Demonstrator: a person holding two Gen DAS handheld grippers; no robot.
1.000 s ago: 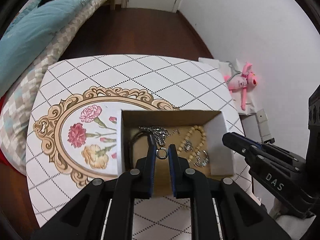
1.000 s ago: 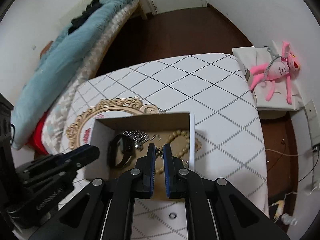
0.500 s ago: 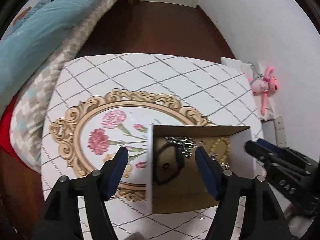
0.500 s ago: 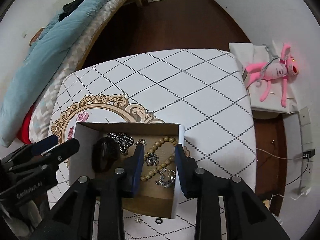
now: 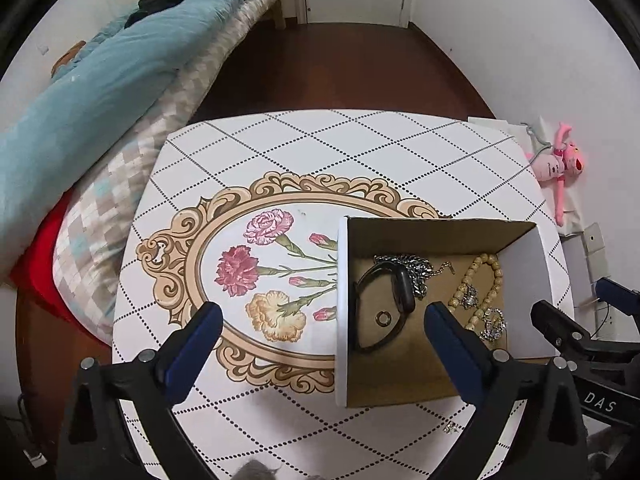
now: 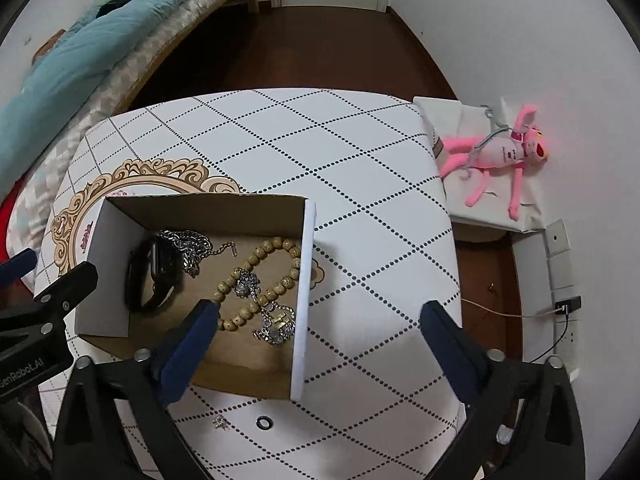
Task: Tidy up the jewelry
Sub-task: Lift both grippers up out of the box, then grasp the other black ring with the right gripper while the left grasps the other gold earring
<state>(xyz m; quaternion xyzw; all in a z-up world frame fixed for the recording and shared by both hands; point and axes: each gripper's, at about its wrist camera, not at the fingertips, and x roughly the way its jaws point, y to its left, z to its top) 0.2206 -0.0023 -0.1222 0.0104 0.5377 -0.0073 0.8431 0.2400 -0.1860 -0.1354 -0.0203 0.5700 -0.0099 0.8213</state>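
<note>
An open cardboard box (image 5: pixel 342 320) stands on the patterned table (image 5: pixel 320 148). In it lie a black watch (image 5: pixel 400 292), a silver chain (image 5: pixel 418 266), a wooden bead bracelet (image 5: pixel 496 276), sparkly earrings (image 5: pixel 494 322) and a small ring (image 5: pixel 385 318) on the floor inside the watch strap. My left gripper (image 5: pixel 322 312) hangs over the box's left wall, its jaws opening wide with nothing pressed between them. My right gripper (image 6: pixel 319 308) straddles the box's right wall (image 6: pixel 304 280), jaws opening too, holding nothing. The beads (image 6: pixel 276 248) and watch (image 6: pixel 154 276) also show there.
On the table in front of the box lie a black ring (image 6: pixel 265 423) and a small sparkly stud (image 6: pixel 221 422). A bed with a teal quilt (image 5: pixel 100 80) borders the table's left. A pink plush toy (image 6: pixel 500 156) and a wall socket (image 6: pixel 568 304) are to the right.
Both grippers went from shut over the box, the left on a small ring and the right on a small sparkly piece, to wide open. The ring now lies in the box.
</note>
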